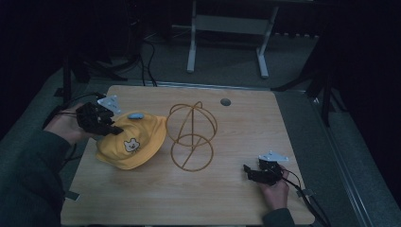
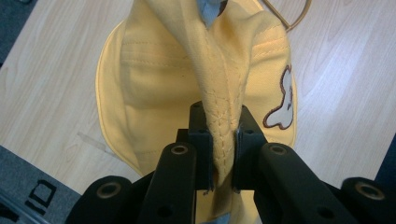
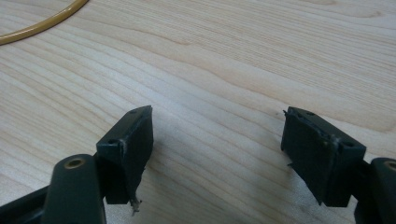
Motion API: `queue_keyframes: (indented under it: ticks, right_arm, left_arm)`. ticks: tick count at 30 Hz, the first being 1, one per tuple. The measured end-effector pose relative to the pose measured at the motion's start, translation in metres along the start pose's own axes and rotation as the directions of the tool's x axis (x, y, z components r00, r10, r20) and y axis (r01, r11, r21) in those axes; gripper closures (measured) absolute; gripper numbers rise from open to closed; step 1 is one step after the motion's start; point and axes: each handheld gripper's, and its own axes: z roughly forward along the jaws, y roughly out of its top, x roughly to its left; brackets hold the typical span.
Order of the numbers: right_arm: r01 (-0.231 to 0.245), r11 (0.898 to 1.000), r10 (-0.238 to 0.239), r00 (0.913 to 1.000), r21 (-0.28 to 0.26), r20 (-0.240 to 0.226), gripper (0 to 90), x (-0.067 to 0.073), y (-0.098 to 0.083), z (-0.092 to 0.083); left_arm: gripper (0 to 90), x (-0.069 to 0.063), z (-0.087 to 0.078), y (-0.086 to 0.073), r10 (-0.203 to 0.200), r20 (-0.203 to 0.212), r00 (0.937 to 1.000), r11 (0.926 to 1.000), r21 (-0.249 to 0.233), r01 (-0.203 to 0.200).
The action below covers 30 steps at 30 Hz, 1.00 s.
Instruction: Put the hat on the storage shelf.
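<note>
While the left tool (image 2: 223,140) clenches the yellow hat (image 1: 135,142) at frame left, the wire stand (image 1: 191,137) lies just right; the right tool (image 3: 217,149) rests released.

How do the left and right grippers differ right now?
The left gripper is shut on a fold of the yellow hat; the right gripper stands open with nothing between its jaws. The left sits at the hat's edge on the table's left side; the right hovers over bare wood near the front right corner, apart from the wire stand. Shared: both have black jaws, a grey plate on top, and are held in a hand.
</note>
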Motion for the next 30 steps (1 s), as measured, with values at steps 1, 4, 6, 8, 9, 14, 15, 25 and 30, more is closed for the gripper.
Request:
queue_keyframes:
  ticks: [1,4,6,8,9,14,15,25,30]
  right_arm:
    - [0.0,1.0,0.0,1.0,0.0,0.0,25.2,0.0,0.0,0.0]
    - [0.0,1.0,0.0,1.0,0.0,0.0,25.2,0.0,0.0,0.0]
    - [0.0,1.0,0.0,1.0,0.0,0.0,25.2,0.0,0.0,0.0]
    - [0.0,1.0,0.0,1.0,0.001,0.0,25.2,0.0,0.0,0.0]
    - [0.0,1.0,0.0,1.0,0.001,0.0,25.2,0.0,0.0,0.0]
    - [0.0,1.0,0.0,1.0,0.0,0.0,25.3,0.0,0.0,0.0]
    - [0.0,1.0,0.0,1.0,0.001,0.0,25.3,0.0,0.0,0.0]
    - [0.001,1.0,-0.001,1.0,0.001,0.0,25.3,0.0,0.0,0.0]
    - [0.0,1.0,0.0,1.0,0.001,0.0,25.3,0.0,0.0,0.0]
  left_arm:
    - [81.5,0.0,-0.001,0.0,-0.005,-0.001,1.0,1.0,-0.007,0.005]
    - [81.5,0.001,-0.003,-0.001,-0.008,0.003,1.0,0.9997,-0.025,0.008]
    - [81.5,0.003,-0.006,-0.002,-0.016,0.007,0.9998,0.9984,-0.053,0.017]
    - [81.5,0.004,-0.008,-0.003,-0.017,0.009,0.9998,0.9976,-0.068,0.017]
    - [81.5,0.004,-0.01,-0.004,-0.014,0.009,0.9999,0.9972,-0.073,0.015]
    - [81.4,0.005,-0.016,-0.007,-0.023,-0.001,0.9997,0.9943,-0.105,0.023]
    - [81.4,0.005,-0.017,-0.008,-0.027,-0.001,0.9996,0.9936,-0.11,0.026]
    - [81.3,0.008,-0.027,-0.013,-0.042,0.0,0.9991,0.9814,-0.187,0.041]
    - [81.2,0.01,-0.033,-0.011,-0.043,-0.005,0.9991,0.9773,-0.208,0.041]
